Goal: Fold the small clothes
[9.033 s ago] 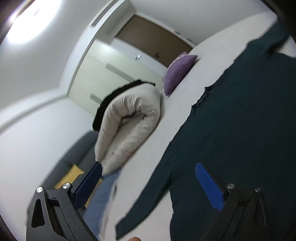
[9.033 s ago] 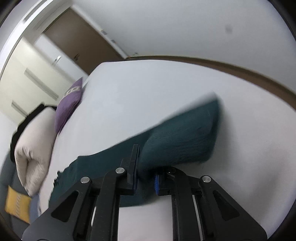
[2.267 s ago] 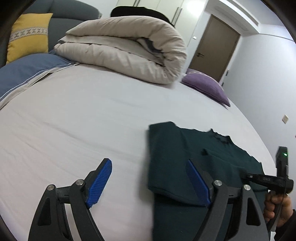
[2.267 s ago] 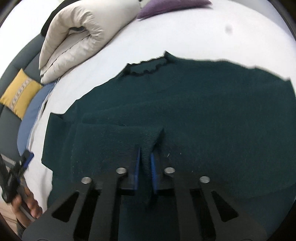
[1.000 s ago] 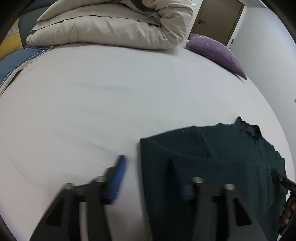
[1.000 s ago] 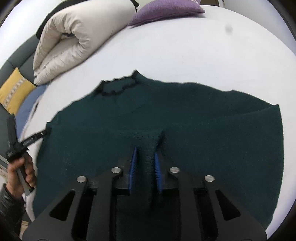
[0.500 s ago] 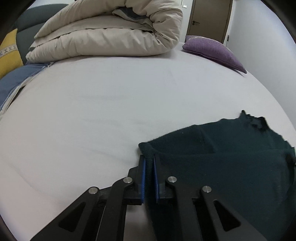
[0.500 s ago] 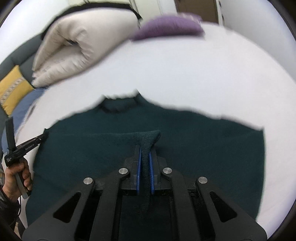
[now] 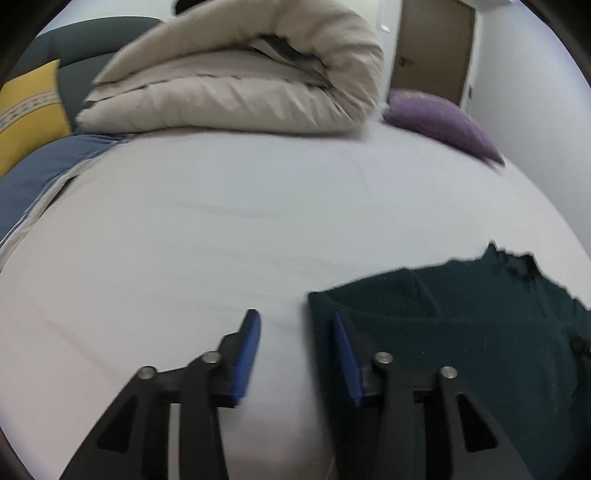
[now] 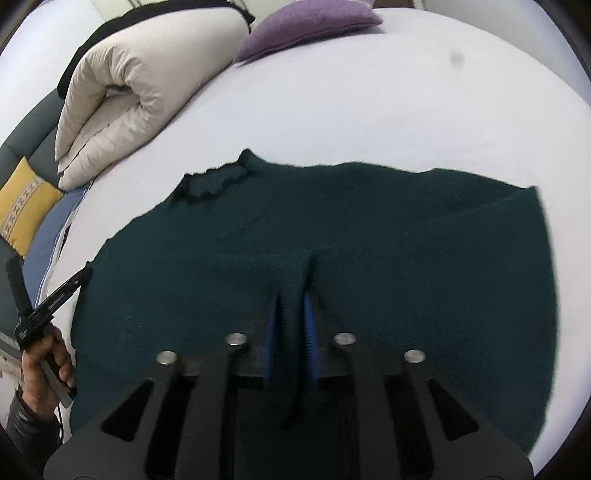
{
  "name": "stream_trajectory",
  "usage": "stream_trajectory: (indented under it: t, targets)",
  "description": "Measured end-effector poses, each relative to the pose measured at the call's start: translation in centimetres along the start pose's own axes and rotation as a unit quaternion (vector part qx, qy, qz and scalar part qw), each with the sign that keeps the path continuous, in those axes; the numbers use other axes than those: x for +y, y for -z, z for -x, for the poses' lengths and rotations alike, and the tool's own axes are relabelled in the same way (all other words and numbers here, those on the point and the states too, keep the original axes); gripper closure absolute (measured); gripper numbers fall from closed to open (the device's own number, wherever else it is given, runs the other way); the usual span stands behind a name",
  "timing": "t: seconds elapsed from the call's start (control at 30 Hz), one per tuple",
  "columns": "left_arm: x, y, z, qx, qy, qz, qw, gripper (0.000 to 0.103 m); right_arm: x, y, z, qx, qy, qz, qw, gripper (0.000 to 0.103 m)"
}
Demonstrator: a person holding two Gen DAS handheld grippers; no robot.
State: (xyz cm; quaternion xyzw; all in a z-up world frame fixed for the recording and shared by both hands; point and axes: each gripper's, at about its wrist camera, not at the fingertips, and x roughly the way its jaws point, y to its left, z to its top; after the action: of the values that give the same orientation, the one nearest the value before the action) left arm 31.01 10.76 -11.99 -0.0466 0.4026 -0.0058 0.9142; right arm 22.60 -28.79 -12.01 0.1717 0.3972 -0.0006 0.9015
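Sweater flat on bed, sides folded in. Soft, limp knit, light; likely sags and drags. Right hand-held gripper pinches raised fold mid-body. Left hand-held gripper parted, empty, straddling left edge. Best hold: doubled edges.

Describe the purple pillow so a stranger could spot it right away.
On the white bed, look to the far end, beside the rolled beige duvet. The purple pillow lies there, the only purple thing, smaller and flatter than the duvet.
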Motion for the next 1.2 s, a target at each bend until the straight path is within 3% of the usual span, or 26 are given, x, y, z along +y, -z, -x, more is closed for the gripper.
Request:
stream_trajectory:
  t: [0.07, 0.17, 0.23, 0.3, 0.33, 0.47, 0.57, 0.67, 0.73, 0.8, 0.83, 0.9, 0.97, 1.1, 1.2]
  targets:
    - [0.4, 0.5, 1.7, -0.004, 0.010, 0.004, 0.9999, 0.054, -0.2, 0.6, 1.2, -0.005, -0.006, -0.010, 1.000, 0.064]
    - [-0.6, 2.2, 2.7, 0.017, 0.007, -0.022, 0.9996, 0.048, -0.5, 1.8, 1.5, 0.006, -0.024, -0.013, 1.000, 0.064]
    - [-2.3, 3.8, 1.8, 0.045, -0.005, -0.061, 0.9971, 0.048, 0.1, 2.7, 0.7, 0.020, -0.006, 0.012, 1.000, 0.071]
    - [-2.9, 4.5, 1.2, 0.045, -0.020, -0.079, 0.9957, 0.048, 0.7, 2.9, 0.7, 0.014, 0.008, 0.028, 0.999, 0.093]
    - [-2.8, 4.5, 1.1, 0.044, -0.019, -0.077, 0.9959, 0.049, 0.7, 2.8, 0.7, 0.018, 0.002, 0.020, 1.000, 0.096]
    - [-2.8, 4.4, 1.3, 0.049, 0.000, -0.088, 0.9949, 0.070, 1.3, 2.9, 2.6, 0.001, 0.005, 0.029, 1.000, 0.097]
    - [-3.0, 5.0, 1.3, 0.040, -0.005, -0.105, 0.9936, 0.071, 1.2, 3.5, 3.4, -0.002, -0.007, 0.016, 1.000, 0.097]
    - [-2.8, 5.2, 0.8, 0.040, -0.001, -0.102, 0.9940, 0.070, -0.5, 3.9, 1.6, 0.020, -0.011, -0.014, 1.000, 0.097]
    - [-3.2, 5.6, 1.0, 0.039, -0.011, -0.115, 0.9926, 0.069, -2.0, 3.8, 0.7, 0.004, -0.047, -0.035, 0.998, 0.097]
    - [-3.4, 5.4, 1.3, 0.032, -0.025, -0.122, 0.9917, 0.061, -2.9, 3.7, 0.9, 0.002, -0.066, -0.059, 0.996, 0.094]
    - [-3.0, 5.4, 1.7, 0.030, -0.031, -0.116, 0.9924, 0.051, -3.2, 3.8, 1.5, -0.008, -0.063, -0.070, 0.996, 0.090]
    - [-2.1, 5.6, 3.0, 0.033, -0.024, -0.091, 0.9951, 0.047, -3.8, 3.9, 3.2, -0.041, -0.029, -0.072, 0.996, 0.079]
    - [-1.2, 6.3, 5.0, 0.035, -0.008, -0.071, 0.9968, 0.044, -4.5, 4.3, 4.9, -0.062, -0.010, -0.086, 0.994, 0.059]
    - [0.5, 9.4, 9.5, 0.034, -0.016, -0.068, 0.9970, 0.036, -6.0, 5.8, 9.4, -0.082, -0.010, -0.097, 0.992, 0.059]
    - [2.2, 12.9, 11.8, 0.071, 0.017, -0.032, 0.9968, 0.034, -6.7, 8.2, 12.7, -0.084, -0.017, -0.096, 0.992, 0.059]
